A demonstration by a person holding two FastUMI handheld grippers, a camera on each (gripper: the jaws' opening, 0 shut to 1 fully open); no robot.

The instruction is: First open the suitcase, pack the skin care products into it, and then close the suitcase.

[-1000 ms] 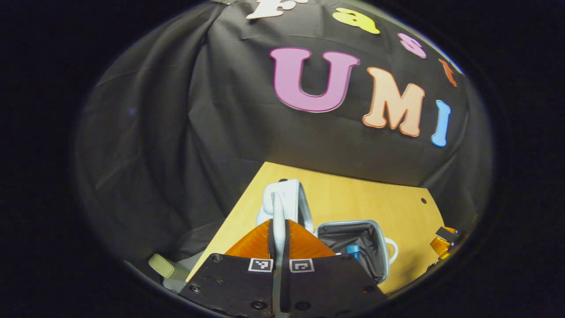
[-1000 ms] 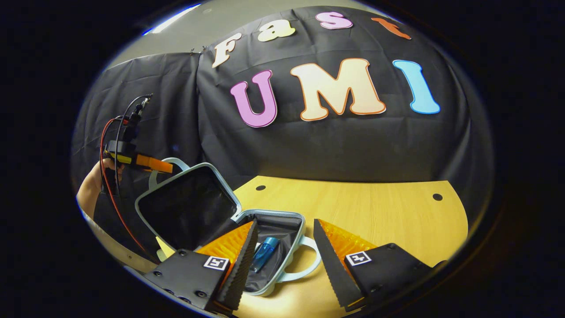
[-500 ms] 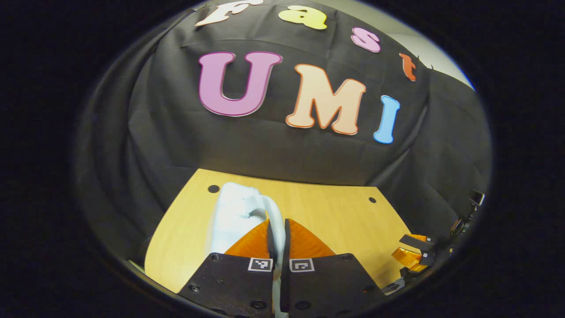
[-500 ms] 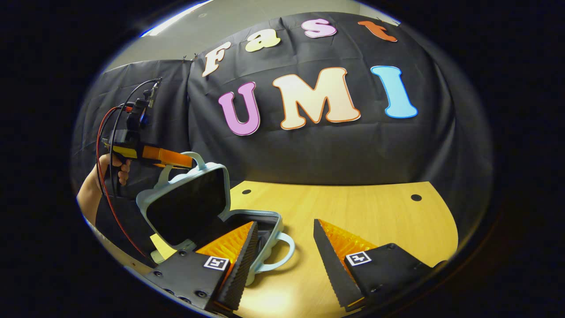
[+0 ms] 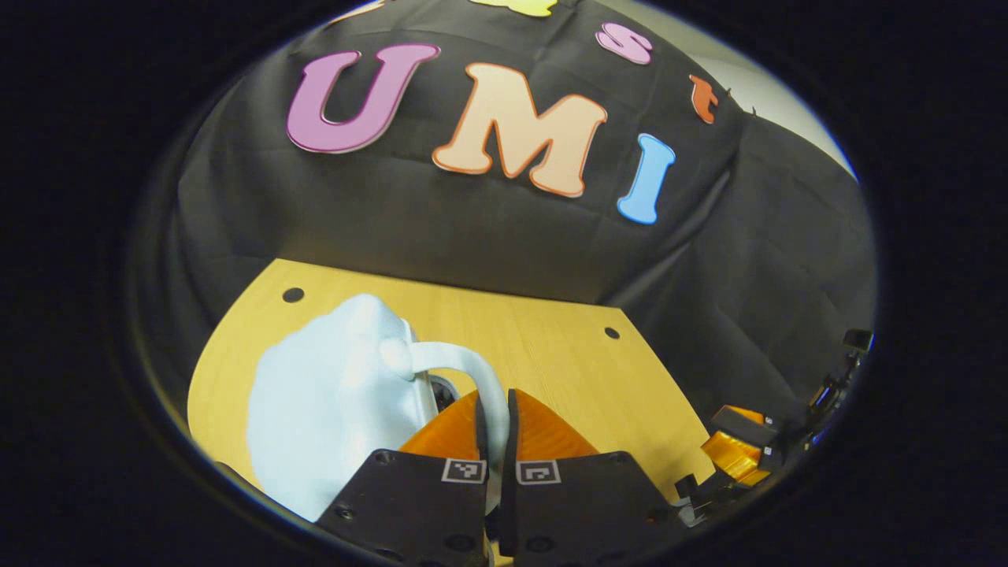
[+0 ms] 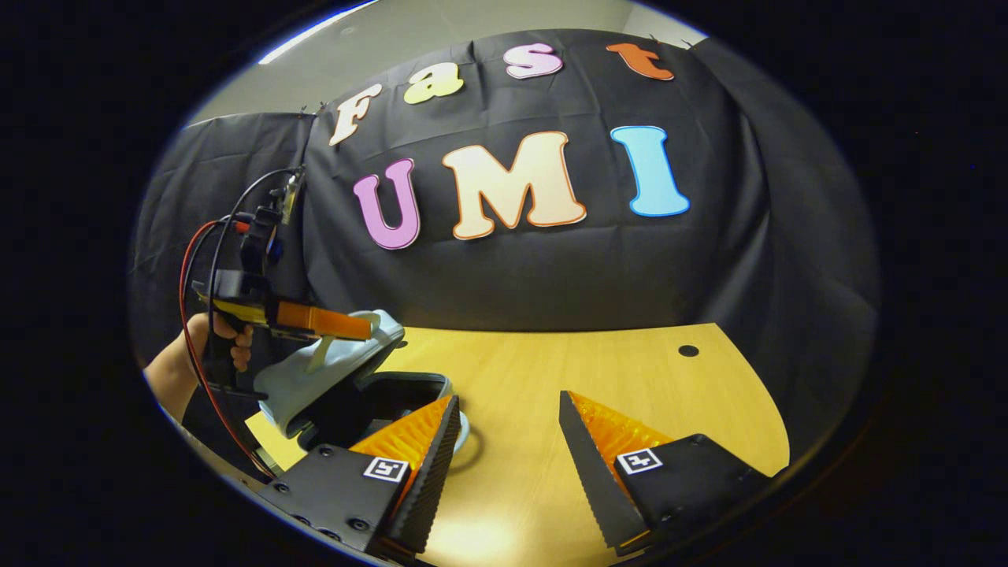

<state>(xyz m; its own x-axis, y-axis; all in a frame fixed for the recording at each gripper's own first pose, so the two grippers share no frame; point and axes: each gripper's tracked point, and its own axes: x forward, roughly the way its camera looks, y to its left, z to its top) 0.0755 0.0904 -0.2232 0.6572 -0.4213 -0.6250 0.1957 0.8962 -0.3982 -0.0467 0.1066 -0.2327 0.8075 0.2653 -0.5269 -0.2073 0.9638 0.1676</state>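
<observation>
I am lowering the suitcase lid point(image 5: 331, 394) by its handle point(image 5: 472, 378), pinched in my left tongs point(image 5: 494, 417); right tongs point(image 6: 504, 441) are idling wide apart, empty. Only full closing seems left.

Left tongs point(image 5: 496, 413): black blocks with screws, each bearing a small square black-and-white marker, ending in ribbed orange wedges lined with black pads. Right tongs point(image 6: 508, 441): the same build, saw-toothed black pads facing inward. Behind the left tongs, red and black cables point(image 6: 197, 252) loop over a hand point(image 6: 224, 335)
</observation>
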